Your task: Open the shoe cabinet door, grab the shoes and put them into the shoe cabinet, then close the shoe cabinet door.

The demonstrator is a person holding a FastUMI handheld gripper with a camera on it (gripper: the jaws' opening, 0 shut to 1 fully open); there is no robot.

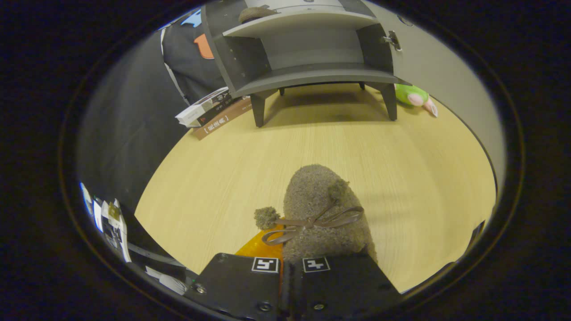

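A fuzzy brown shoe (319, 209) with a ribbon bow and pompoms sticks out just ahead of my gripper (284, 264), toe pointing away. An orange part of it shows beside the left finger. The fingers stand close together, shut on the shoe's rear edge, and the shoe appears lifted above the wooden floor (401, 178). Beyond it stands the grey shoe cabinet (308, 71) on short legs. Its door (428, 67) is swung open to the right, and the lower shelf is bare. A second brown shoe (256, 13) lies on the upper shelf.
A stack of books (212, 111) lies on the floor left of the cabinet's legs. A green plush toy (415, 96) sits by the open door at the right. Papers (109, 218) lie near the black cloth at the left.
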